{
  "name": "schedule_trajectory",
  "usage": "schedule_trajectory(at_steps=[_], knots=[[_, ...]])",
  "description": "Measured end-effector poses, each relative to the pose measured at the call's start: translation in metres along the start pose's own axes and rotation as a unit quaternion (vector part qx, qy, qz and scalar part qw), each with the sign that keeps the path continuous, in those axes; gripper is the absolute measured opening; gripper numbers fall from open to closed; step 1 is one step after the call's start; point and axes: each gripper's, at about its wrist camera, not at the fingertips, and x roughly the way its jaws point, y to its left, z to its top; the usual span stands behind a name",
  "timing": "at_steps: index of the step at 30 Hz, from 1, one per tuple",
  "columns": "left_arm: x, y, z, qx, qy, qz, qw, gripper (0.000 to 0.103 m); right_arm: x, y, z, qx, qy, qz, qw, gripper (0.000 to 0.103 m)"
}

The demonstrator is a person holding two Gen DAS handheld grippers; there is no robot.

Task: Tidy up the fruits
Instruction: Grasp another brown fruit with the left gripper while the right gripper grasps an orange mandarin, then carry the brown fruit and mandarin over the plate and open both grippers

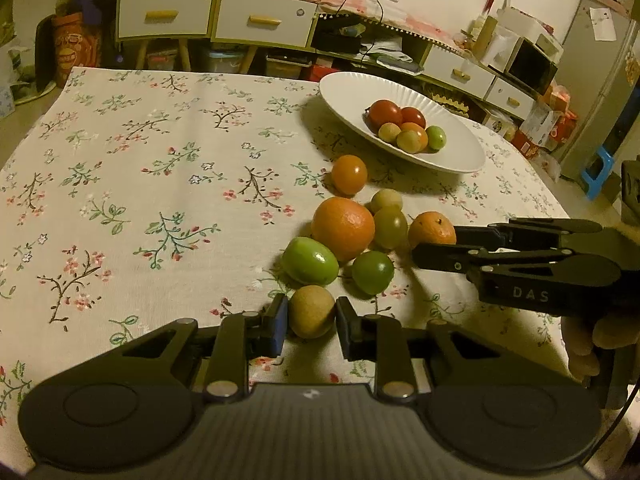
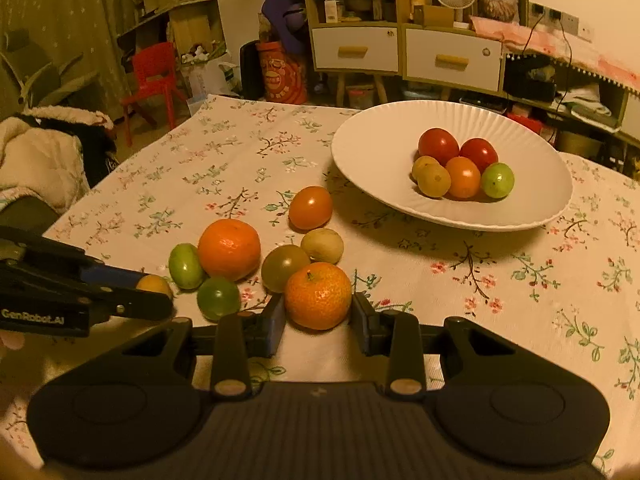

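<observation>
Several loose fruits lie in a cluster on the floral tablecloth (image 1: 160,160). My left gripper (image 1: 311,322) is shut on a tan round fruit (image 1: 311,314) at the near edge of the cluster; in the right wrist view that fruit (image 2: 153,282) shows between the left gripper's (image 2: 140,292) fingers. My right gripper (image 2: 318,322) is shut on a small mandarin (image 2: 318,294), its pads against both sides; the mandarin (image 1: 431,227) is at the cluster's right. A big orange (image 1: 343,227), green tomatoes (image 1: 310,261) and an orange tomato (image 1: 349,174) lie loose. The white plate (image 1: 360,84) holds several small tomatoes.
The plate (image 2: 360,148) stands beyond the cluster toward the table's far right. The left half of the tablecloth (image 2: 240,140) bears nothing. Behind the table are drawer cabinets (image 1: 264,20), a red chair (image 2: 154,80) and a fridge (image 1: 600,80).
</observation>
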Motion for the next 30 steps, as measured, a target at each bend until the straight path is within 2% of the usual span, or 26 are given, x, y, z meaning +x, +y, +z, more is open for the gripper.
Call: schedule_trajectory(at_steps=[17, 23, 30], knots=[[-0.007, -0.026, 0.024, 0.013, -0.033, -0.028, 0.9990, 0.019, -0.025, -0.008, 0.013, 0.018, -0.026, 0.002, 1.000, 0.032], [0.001, -0.051, 0.043, 0.051, -0.059, -0.034, 0.9964, 0.019, -0.028, -0.026, 0.023, 0.027, -0.040, -0.023, 0.999, 0.032], [0.020, -0.073, 0.066, 0.094, -0.063, -0.026, 0.9933, 0.019, -0.029, -0.052, 0.041, 0.042, -0.059, -0.048, 0.996, 0.032]])
